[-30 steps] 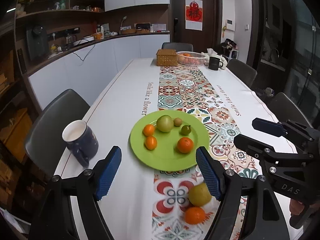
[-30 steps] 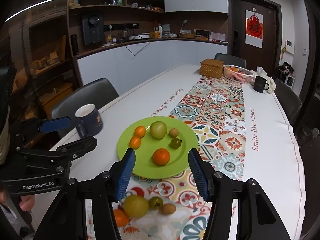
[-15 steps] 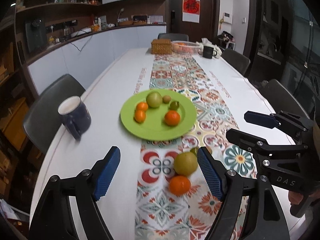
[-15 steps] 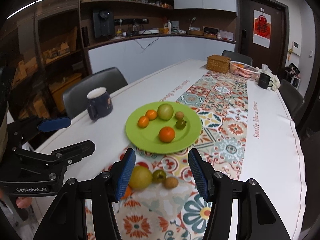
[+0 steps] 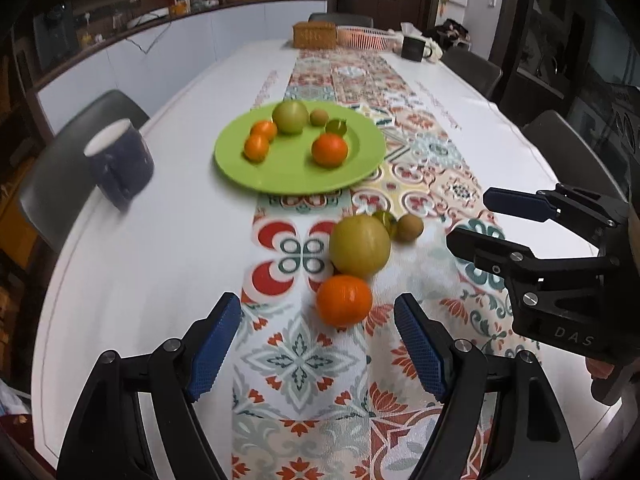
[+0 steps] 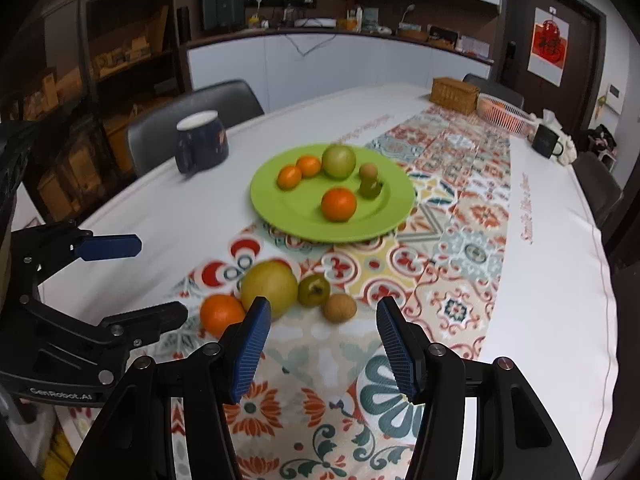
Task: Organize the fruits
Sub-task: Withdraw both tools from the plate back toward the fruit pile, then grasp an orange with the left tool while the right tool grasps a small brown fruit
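Note:
A green plate [image 5: 280, 176] [image 6: 288, 208] holds several fruits: oranges, a green apple, a small brown fruit and a small green one. On the patterned runner nearer me lie an orange [image 5: 344, 300] [image 6: 221, 314], a yellow-green apple [image 5: 359, 245] [image 6: 269, 286], a small green fruit [image 5: 385, 219] [image 6: 314, 289] and a small brown fruit [image 5: 410, 227] [image 6: 340, 308]. My left gripper [image 5: 318, 350] is open and empty just short of the orange. My right gripper [image 6: 322, 350] is open and empty just short of the brown fruit.
A dark blue mug [image 5: 118, 164] [image 6: 201, 140] stands left of the plate. At the table's far end are a wicker box [image 5: 314, 34], a pink basket [image 5: 366, 38] and a black mug [image 5: 412, 48]. Chairs line both sides.
Both grippers have pulled back toward the near end of the table and dipped lower. The loose fruits on the runner now lie in front of the open fingers.

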`<move>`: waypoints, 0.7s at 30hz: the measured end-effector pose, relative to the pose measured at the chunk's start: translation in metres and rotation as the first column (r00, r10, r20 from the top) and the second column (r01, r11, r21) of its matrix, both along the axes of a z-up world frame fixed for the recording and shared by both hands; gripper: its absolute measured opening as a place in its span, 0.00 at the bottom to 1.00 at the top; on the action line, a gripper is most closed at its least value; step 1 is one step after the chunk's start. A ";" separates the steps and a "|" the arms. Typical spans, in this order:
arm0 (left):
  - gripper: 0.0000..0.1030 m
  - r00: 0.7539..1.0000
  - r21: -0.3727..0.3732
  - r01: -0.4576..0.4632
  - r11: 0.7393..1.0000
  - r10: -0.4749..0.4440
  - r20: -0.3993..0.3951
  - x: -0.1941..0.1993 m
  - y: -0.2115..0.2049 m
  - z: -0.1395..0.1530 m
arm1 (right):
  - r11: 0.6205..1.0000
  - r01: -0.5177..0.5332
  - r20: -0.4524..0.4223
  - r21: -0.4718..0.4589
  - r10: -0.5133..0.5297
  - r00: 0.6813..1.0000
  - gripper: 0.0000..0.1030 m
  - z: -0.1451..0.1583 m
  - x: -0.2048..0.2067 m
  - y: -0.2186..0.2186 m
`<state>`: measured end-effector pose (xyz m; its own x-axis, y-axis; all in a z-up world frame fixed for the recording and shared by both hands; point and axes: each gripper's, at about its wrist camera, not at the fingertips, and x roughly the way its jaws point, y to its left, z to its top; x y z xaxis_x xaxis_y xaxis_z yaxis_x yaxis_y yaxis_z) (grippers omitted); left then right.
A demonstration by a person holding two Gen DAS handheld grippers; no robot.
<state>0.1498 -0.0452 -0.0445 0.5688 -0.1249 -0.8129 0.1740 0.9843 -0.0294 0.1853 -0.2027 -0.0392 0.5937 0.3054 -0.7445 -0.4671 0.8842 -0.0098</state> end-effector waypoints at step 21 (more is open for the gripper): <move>0.57 0.994 -0.023 0.024 0.999 -0.026 -0.102 0.027 -0.012 -0.040 | 0.998 0.013 -0.114 -0.053 -0.019 0.993 0.50 -0.053 0.043 0.002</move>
<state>0.1772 -0.0576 -0.0846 0.4795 -0.1566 -0.8635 0.1936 0.9786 -0.0699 0.2280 -0.2010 -0.0921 0.5083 0.2553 -0.8224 -0.4535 0.8913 -0.0037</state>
